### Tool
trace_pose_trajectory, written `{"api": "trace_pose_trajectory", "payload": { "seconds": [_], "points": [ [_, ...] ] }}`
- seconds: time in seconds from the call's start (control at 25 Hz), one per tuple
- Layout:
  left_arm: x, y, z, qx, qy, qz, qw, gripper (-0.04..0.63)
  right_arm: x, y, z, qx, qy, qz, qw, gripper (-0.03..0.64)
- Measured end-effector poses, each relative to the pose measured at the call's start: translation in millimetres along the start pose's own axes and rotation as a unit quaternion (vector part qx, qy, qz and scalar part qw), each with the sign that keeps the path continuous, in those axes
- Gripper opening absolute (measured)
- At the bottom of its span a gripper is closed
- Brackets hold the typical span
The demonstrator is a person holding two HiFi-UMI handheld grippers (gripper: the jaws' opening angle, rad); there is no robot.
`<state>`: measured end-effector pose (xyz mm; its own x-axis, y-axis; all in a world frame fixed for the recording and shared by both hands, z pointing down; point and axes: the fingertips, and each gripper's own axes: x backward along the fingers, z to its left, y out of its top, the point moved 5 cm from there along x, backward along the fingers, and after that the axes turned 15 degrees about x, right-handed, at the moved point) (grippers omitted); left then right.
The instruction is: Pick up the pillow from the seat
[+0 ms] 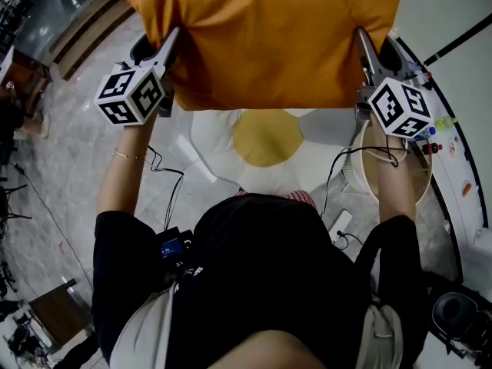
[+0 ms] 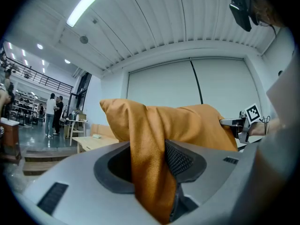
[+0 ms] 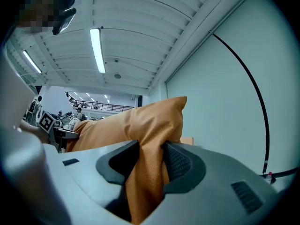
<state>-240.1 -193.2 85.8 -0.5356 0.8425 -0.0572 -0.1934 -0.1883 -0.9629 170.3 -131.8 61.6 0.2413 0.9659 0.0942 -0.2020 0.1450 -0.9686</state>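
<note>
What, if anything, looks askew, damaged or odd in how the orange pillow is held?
Nothing stands out. The orange fabric pillow hangs about level, with one side edge pinched in the left gripper and the other in the right gripper. The cloth bunches between the jaws, but no tear shows.
</note>
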Motion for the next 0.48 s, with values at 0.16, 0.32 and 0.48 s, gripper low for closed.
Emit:
{"api": "trace_pose_trajectory", "payload": {
  "seconds": [0.16,0.32,0.48],
  "points": [
    [-0.9,-0.6,3.0,0.002,0.000,0.004,1.0000,0.199,-1.6,-1.2,1.9,-0.001,0.000,0.003,1.000,0.187],
    [1.0,-2.3,2.4,0.003,-0.002,0.004,1.0000,0.199,2.0,-1.9,3.2,0.000,0.001,0.000,1.000,0.187],
    [1.2,-4.1,4.2,0.007,-0.004,0.006,1.0000,0.199,2.1,-3.4,4.4,0.002,0.000,0.001,1.000,0.187]
  ]
}}
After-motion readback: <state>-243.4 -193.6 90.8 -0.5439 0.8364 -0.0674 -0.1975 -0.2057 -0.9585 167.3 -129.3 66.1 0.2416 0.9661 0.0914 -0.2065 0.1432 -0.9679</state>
